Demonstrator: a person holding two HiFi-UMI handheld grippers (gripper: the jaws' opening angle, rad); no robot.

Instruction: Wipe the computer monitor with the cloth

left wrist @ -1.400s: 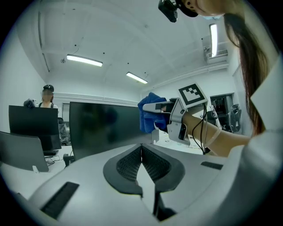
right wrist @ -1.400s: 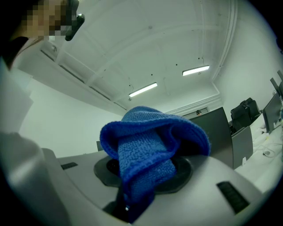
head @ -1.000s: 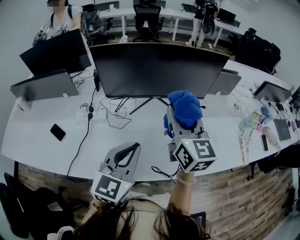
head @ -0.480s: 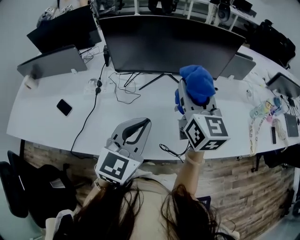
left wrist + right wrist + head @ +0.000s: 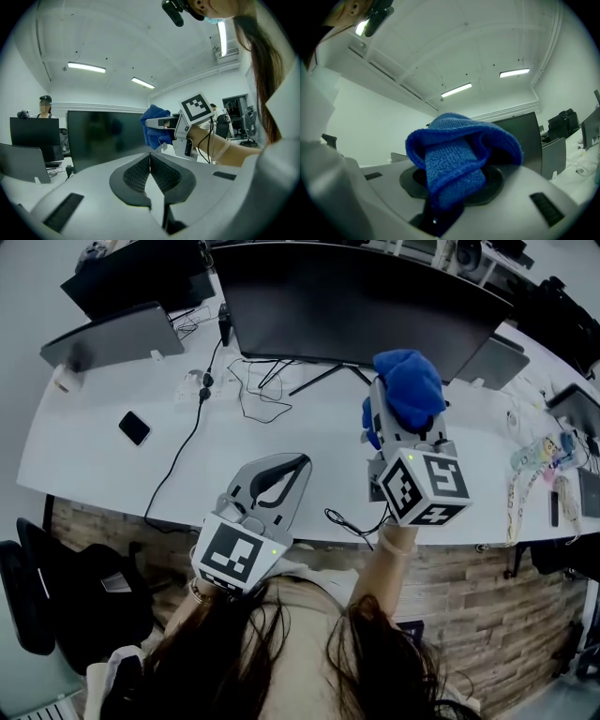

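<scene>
A wide dark monitor stands on the white desk, its screen off. My right gripper is shut on a bunched blue cloth, held up in front of the screen's lower right part, short of the glass. The cloth fills the right gripper view, with the monitor behind it. My left gripper hovers over the desk's front edge, shut and holding nothing. In the left gripper view its jaws meet, facing the monitor and the cloth.
A black phone and tangled cables with a power strip lie on the desk's left half. Other screens stand at the left and right. Small items and lanyards crowd the far right. A person sits behind.
The head camera has tilted down and closer, so the desk and monitor slid up in view. Both grippers keep their hold and stay in much the same places relative to the monitor.
</scene>
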